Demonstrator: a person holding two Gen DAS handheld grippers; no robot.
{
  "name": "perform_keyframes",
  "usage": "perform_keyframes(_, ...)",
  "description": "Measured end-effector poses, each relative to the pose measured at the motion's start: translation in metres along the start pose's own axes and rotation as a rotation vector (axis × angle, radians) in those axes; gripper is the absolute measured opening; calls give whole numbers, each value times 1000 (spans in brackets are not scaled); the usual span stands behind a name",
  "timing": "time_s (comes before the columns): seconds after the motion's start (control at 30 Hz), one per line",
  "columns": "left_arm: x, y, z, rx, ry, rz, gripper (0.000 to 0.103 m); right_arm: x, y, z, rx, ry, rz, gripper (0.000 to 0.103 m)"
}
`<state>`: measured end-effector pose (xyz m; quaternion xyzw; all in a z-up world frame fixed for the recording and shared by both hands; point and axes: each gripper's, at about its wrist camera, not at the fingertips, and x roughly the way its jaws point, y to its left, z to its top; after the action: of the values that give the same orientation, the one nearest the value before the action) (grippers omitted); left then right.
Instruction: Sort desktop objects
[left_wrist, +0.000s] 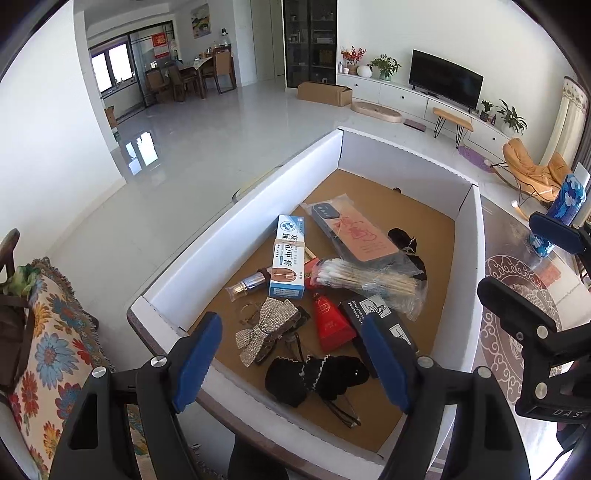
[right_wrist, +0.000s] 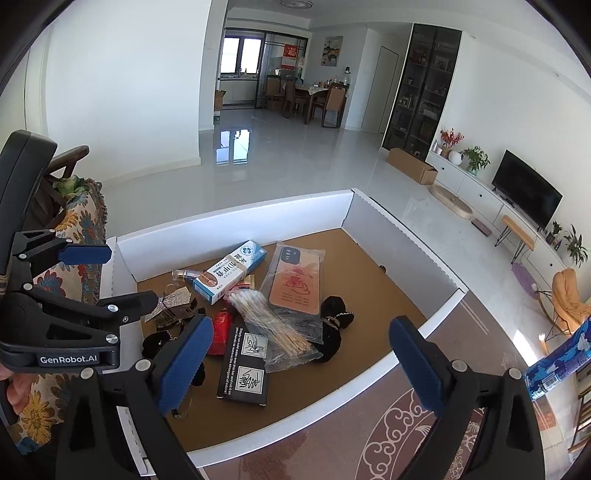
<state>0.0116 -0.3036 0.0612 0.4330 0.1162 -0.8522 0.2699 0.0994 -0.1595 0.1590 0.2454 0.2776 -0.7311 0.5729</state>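
A white-walled cardboard box (left_wrist: 255, 192) (right_wrist: 236, 229) holds a pile of small things: a blue-white medicine carton (left_wrist: 289, 256) (right_wrist: 229, 271), a bagged phone case (left_wrist: 356, 232) (right_wrist: 293, 282), a bag of cotton swabs (left_wrist: 369, 282) (right_wrist: 269, 321), a red packet (left_wrist: 332, 325) (right_wrist: 221, 330), a black printed box (left_wrist: 384, 321) (right_wrist: 245, 362), a rhinestone bow clip (left_wrist: 264, 330) (right_wrist: 173, 304), black hair accessories (left_wrist: 317, 376) (right_wrist: 332, 325) and a small bottle (left_wrist: 247, 286). My left gripper (left_wrist: 291, 362) is open and empty above the box's near edge. My right gripper (right_wrist: 299, 369) is open and empty above the box.
A blue patterned bottle (left_wrist: 563, 206) (right_wrist: 559, 362) stands on the patterned tabletop (left_wrist: 517, 295) (right_wrist: 388, 435) right of the box. A floral-covered chair (left_wrist: 48, 332) (right_wrist: 74, 229) stands at the left. The right gripper's body shows in the left wrist view (left_wrist: 535, 332).
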Motion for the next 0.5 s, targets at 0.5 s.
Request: perform_keyframes(0.5,-6,-1,-10,-21,-61,88,89,2,7,-4,-37,-32,-21,99)
